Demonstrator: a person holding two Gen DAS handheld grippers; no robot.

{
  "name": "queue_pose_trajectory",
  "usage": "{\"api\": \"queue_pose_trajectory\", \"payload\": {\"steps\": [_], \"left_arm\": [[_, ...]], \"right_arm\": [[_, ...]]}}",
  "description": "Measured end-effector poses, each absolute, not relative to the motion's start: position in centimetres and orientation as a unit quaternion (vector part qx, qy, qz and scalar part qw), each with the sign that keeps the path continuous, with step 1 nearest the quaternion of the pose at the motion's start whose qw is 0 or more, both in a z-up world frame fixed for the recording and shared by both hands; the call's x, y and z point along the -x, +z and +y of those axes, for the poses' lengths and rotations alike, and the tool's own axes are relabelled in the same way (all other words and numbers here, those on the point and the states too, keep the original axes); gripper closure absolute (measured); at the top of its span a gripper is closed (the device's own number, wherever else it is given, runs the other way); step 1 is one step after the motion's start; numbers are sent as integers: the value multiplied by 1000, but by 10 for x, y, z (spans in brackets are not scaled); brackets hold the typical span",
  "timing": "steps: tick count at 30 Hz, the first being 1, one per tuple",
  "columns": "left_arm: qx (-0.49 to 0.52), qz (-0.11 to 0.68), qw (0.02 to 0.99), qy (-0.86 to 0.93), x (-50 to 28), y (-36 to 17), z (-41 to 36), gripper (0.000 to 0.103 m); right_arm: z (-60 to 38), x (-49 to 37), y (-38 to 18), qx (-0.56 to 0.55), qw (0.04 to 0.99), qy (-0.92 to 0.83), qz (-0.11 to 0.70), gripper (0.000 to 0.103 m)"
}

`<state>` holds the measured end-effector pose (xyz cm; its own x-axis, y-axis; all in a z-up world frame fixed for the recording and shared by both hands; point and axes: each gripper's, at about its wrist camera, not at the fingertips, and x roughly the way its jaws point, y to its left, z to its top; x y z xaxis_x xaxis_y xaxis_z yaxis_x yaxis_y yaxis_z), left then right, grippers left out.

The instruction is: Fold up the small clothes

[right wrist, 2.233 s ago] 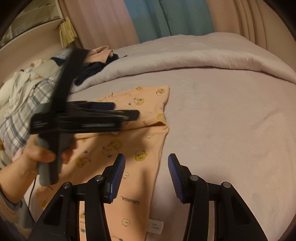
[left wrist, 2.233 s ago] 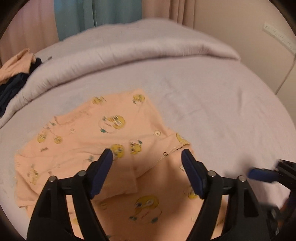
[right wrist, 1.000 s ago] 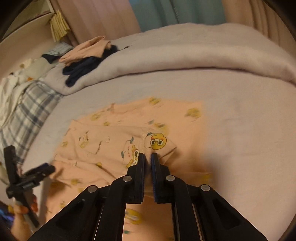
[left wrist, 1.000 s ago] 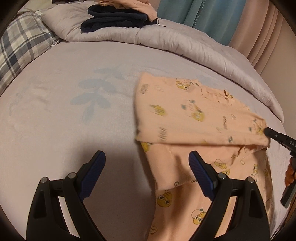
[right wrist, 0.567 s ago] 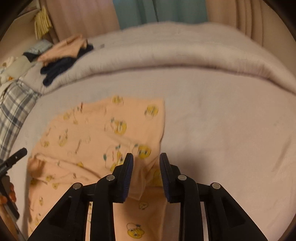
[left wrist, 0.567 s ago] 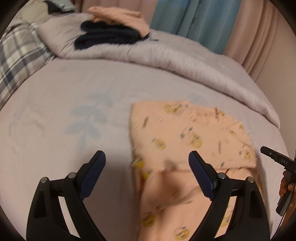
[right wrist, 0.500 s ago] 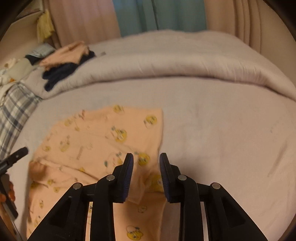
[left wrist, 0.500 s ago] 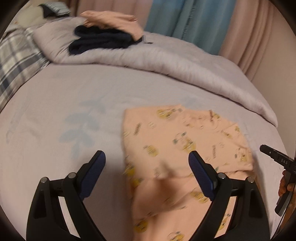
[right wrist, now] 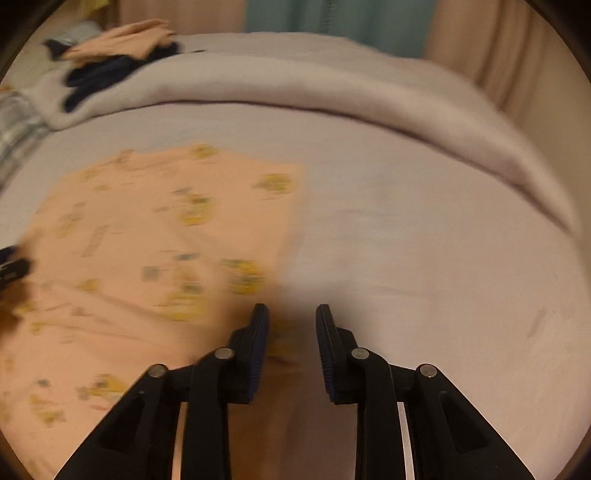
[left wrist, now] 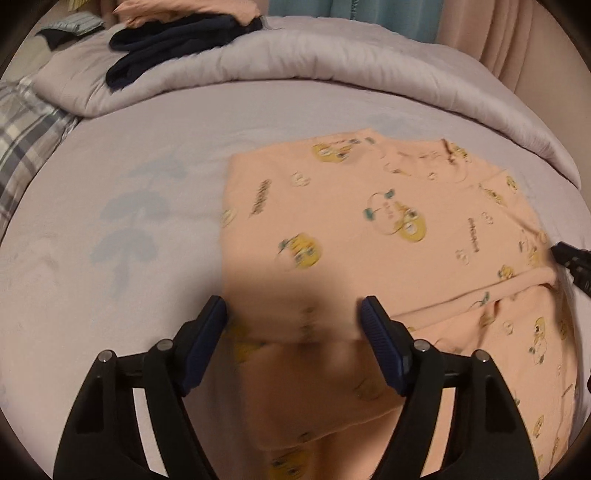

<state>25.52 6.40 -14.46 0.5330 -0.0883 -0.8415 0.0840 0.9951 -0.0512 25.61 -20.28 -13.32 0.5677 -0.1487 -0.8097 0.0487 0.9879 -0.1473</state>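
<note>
My left hand-held gripper [left wrist: 293, 325] hangs over the near folded edge of the one peach garment [left wrist: 369, 229] on the bed [left wrist: 110, 166], jaws fairly wide and closing, pads clear of the cloth. My right hand-held gripper [right wrist: 291, 332] stands over the garment's right edge, jaws narrow and closing on nothing. Beyond, two folded clothes [left wrist: 177, 33] lie stacked on one rolled duvet [left wrist: 332, 59].

Bare sheet [right wrist: 424, 240] free right of the peach garment [left wrist: 351, 229]; rolled duvet [left wrist: 332, 55] barrier behind, dark clothes [left wrist: 173, 40] atop.
</note>
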Motion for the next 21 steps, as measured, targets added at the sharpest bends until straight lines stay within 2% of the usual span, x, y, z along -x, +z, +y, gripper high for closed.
{"api": "queue_pose_trajectory", "payload": {"steps": [4,12,15,18,21], "left_arm": [[26,485,873,-46,-252,-145,82,27],[25,474,878,-56,-252,-139,71,27],[5,485,873,-54,-252,-146,68,27],[-10,488,871,-50,-247,-151,69,21],[-5,488,871,-48,-240,-149,78,23]], "right_arm": [[-234,-246,-121,-2,893,-61,445,78],[-210,-249,-121,-68,894,87,434,78],[-194,-257,-135,-38,885,96,453,78],[-190,-254,-150,-4,876,76,476,78],[-192,-250,-145,13,878,63,474,78]]}}
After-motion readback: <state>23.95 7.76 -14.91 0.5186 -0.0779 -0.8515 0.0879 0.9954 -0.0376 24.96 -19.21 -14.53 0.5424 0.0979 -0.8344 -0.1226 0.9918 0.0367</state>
